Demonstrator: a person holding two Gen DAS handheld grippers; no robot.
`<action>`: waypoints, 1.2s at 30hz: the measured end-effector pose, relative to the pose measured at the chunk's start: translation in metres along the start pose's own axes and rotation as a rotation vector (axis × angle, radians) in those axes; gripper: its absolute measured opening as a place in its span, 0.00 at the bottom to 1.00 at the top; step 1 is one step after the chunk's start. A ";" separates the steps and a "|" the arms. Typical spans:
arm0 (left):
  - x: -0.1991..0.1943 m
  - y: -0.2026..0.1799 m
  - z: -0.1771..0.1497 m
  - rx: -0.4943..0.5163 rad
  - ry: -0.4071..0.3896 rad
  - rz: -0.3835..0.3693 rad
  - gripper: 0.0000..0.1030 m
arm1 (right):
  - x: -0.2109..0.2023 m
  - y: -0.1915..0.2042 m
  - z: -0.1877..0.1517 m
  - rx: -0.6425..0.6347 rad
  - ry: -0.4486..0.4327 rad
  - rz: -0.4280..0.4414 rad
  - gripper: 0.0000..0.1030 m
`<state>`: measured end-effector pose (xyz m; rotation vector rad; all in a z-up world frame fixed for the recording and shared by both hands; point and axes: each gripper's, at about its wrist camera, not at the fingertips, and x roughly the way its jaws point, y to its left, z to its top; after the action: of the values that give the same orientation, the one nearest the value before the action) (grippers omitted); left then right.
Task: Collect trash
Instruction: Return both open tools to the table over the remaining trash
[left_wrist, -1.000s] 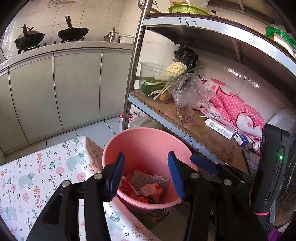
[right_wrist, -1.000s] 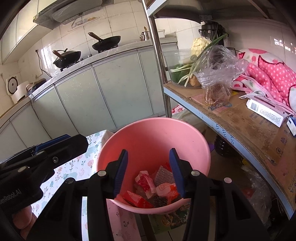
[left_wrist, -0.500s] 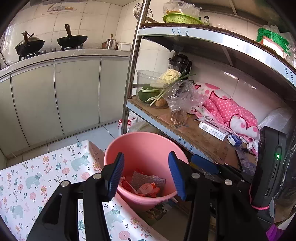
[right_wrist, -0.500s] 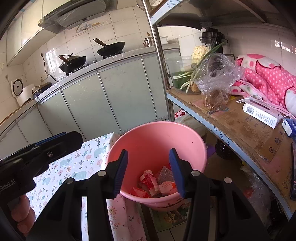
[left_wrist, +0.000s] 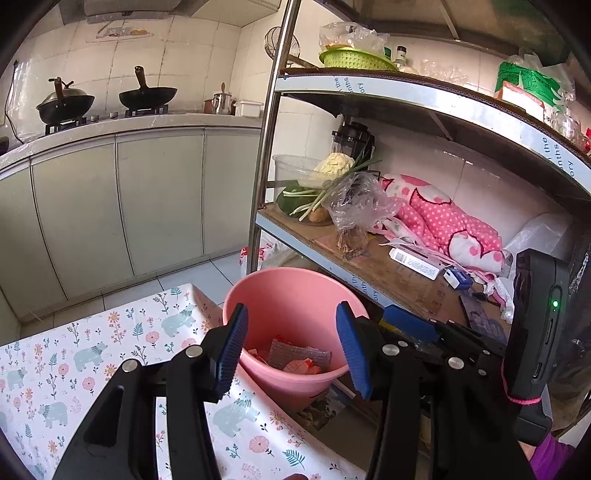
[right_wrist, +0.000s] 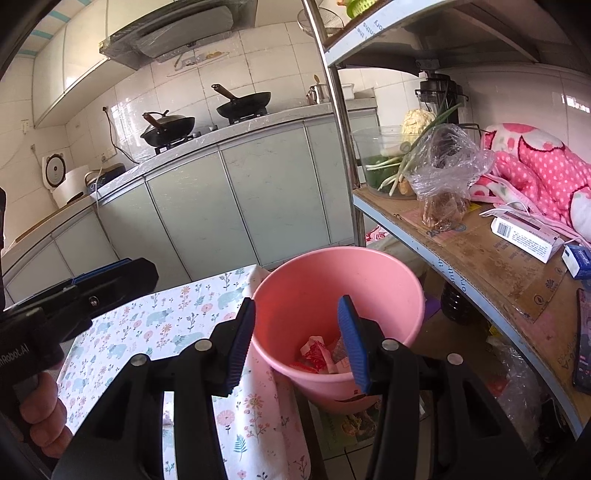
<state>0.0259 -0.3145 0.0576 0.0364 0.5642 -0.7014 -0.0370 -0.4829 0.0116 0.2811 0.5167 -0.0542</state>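
Note:
A pink bucket stands on the floor between the table and the shelf; it also shows in the right wrist view. Crumpled red, white and silver wrappers lie in its bottom, seen too in the right wrist view. My left gripper is open and empty, above and behind the bucket. My right gripper is open and empty, also raised over the bucket's near rim. The right gripper's body shows at the right of the left wrist view; the left gripper's body shows at the left of the right wrist view.
A table with a floral bear-print cloth sits left of the bucket. A metal shelf rack at right holds vegetables, a plastic bag, boxes and a pink blanket. Kitchen cabinets with woks stand behind.
Both grippers have pulled back and up from the bucket, which now looks smaller and lower. More of the tablecloth and shelf is in view. Both stay open.

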 end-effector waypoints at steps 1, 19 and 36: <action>-0.005 0.001 -0.001 0.001 -0.004 0.003 0.47 | -0.003 0.001 -0.001 -0.004 -0.002 0.003 0.46; -0.111 0.055 -0.022 -0.024 -0.053 0.103 0.47 | -0.026 0.041 -0.020 -0.063 0.025 0.115 0.46; -0.239 0.129 -0.099 -0.052 0.056 0.315 0.48 | -0.008 0.106 -0.058 -0.149 0.153 0.284 0.46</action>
<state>-0.0904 -0.0502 0.0740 0.0944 0.6138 -0.3800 -0.0587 -0.3653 -0.0063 0.2113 0.6253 0.2829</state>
